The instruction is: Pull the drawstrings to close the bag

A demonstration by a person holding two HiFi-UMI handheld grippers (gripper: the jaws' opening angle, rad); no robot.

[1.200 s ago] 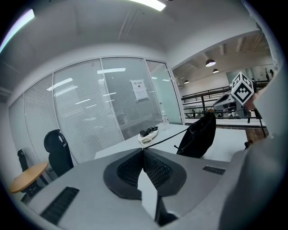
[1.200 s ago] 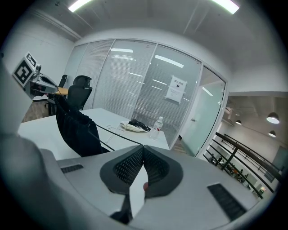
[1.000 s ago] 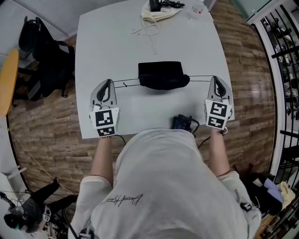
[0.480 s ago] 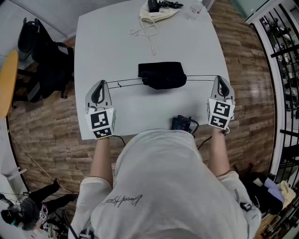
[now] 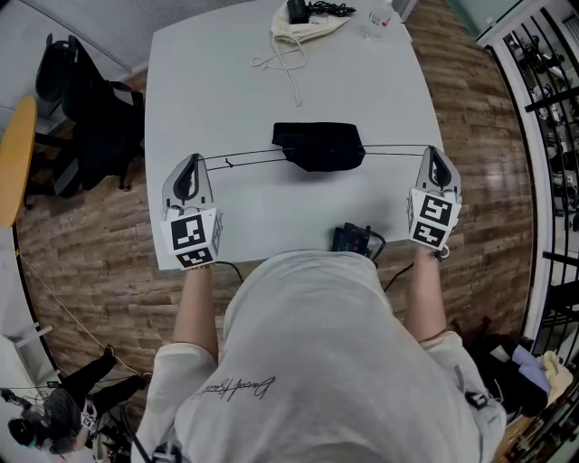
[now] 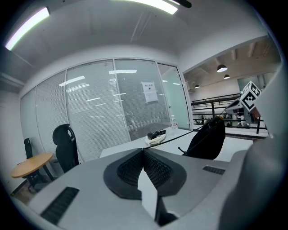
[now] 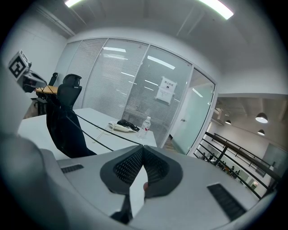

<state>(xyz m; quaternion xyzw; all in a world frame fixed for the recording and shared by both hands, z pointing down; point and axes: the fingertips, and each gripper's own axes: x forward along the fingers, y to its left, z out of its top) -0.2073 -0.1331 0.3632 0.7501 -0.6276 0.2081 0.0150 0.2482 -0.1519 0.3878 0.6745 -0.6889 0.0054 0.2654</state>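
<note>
Bag (image 5: 318,146) is sitting centred on the tabletop (image 5: 226,81), about equally near both grippers. Fingers of the left gripper (image 5: 190,165) are clenching the left drawstring (image 5: 244,160), those of the right gripper (image 5: 437,155) the right drawstring (image 5: 393,149); both cords are running taut sideways, so the pull is probably heading straight outward.

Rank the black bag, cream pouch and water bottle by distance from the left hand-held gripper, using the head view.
From the left hand-held gripper, shut on the drawstring:
1. black bag: nearest, just to its right, mid-table.
2. cream pouch: at the far edge.
3. water bottle: farthest, at the far right corner, past the pouch.
</note>
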